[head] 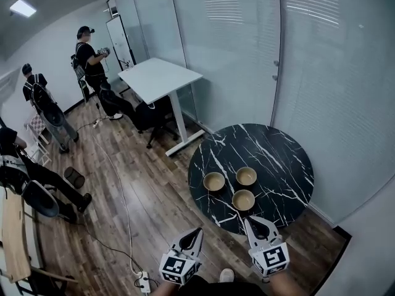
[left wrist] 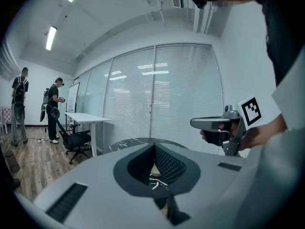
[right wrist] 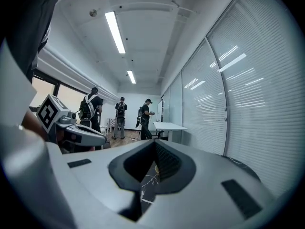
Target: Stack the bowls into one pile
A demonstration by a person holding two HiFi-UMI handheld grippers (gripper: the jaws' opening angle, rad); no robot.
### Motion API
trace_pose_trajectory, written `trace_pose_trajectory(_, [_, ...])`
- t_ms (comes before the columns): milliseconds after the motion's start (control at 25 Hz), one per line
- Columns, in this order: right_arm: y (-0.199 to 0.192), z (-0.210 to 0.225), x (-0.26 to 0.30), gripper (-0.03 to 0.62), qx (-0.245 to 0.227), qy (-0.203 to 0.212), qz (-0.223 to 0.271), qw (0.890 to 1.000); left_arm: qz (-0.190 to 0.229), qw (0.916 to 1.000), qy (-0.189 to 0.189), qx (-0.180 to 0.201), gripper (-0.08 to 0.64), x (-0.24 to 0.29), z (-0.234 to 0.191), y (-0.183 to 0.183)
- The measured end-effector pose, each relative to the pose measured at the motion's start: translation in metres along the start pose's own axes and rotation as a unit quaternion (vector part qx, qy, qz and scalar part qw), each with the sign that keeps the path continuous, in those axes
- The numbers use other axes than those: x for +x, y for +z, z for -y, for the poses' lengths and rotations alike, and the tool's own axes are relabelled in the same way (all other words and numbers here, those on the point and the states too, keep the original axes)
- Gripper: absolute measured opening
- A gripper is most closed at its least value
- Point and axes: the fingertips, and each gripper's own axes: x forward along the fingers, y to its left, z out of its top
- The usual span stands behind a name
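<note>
Three tan bowls stand apart on a round black marble table (head: 281, 165): one at the left (head: 214, 181), one at the back (head: 246, 176), one at the front (head: 243, 200). My left gripper (head: 197, 232) is over the floor, short of the table's near edge, with its jaws together and nothing held. My right gripper (head: 250, 221) is at the table's near edge, just short of the front bowl, shut and empty. In the left gripper view my left gripper (left wrist: 154, 148) points at the table, with the right gripper (left wrist: 195, 123) beside it. The right gripper view shows my right gripper (right wrist: 155, 144) closed.
A glass partition with blinds (head: 247, 48) runs behind the table. To the back left stand a white desk (head: 159, 78) and a black office chair (head: 154, 113). Several people (head: 92, 60) are at the far left. A cable and power strip (head: 144, 282) lie on the wood floor.
</note>
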Motion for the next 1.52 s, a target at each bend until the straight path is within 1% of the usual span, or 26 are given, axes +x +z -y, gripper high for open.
trace_pose_trajectory(200, [-0.009, 0.009, 0.016, 0.009, -0.001, -0.001, -0.010, 1.000, -0.004, 0.9995, 0.004, -0.031, 0.014, 0.016, -0.017, -0.004])
trace_pose_trajectory(400, [-0.010, 0.017, 0.046, 0.009, -0.006, -0.009, -0.011, 1.000, -0.014, 0.9994, -0.002, -0.033, 0.014, 0.042, -0.043, -0.008])
trace_pose_trajectory(480, [-0.007, 0.021, 0.060, 0.009, -0.004, -0.016, -0.012, 1.000, -0.013, 0.9995, -0.009, -0.029, 0.014, 0.053, -0.053, -0.004])
trace_pose_trajectory(640, [0.005, 0.031, 0.092, 0.009, 0.029, -0.027, -0.005, 0.999, -0.002, 0.9996, -0.027, -0.006, 0.014, 0.074, -0.078, 0.017])
trace_pose_trajectory(760, [0.009, 0.038, 0.114, 0.009, 0.017, -0.043, -0.004, 0.999, 0.002, 0.9993, -0.037, 0.002, 0.014, 0.089, -0.100, 0.027])
trace_pose_trajectory(920, [0.015, 0.035, 0.147, 0.009, -0.003, -0.052, -0.004, 0.999, -0.003, 0.9988, -0.048, 0.005, 0.014, 0.104, -0.133, 0.031])
trace_pose_trajectory(1080, [0.016, 0.032, 0.168, 0.009, -0.006, -0.073, -0.015, 0.997, -0.006, 0.9976, -0.068, 0.008, 0.014, 0.119, -0.157, 0.030])
trace_pose_trajectory(1200, [0.008, 0.036, 0.175, 0.009, -0.012, -0.096, -0.029, 0.995, -0.004, 0.9957, -0.092, 0.009, 0.014, 0.136, -0.164, 0.029])
trace_pose_trajectory(1360, [0.009, 0.043, 0.179, 0.009, -0.007, -0.128, -0.036, 0.991, -0.002, 0.9904, -0.137, 0.017, 0.014, 0.158, -0.157, 0.034])
trace_pose_trajectory(1520, [0.005, 0.058, 0.174, 0.009, -0.002, -0.149, -0.047, 0.988, -0.011, 0.9859, -0.165, 0.025, 0.014, 0.176, -0.143, 0.033])
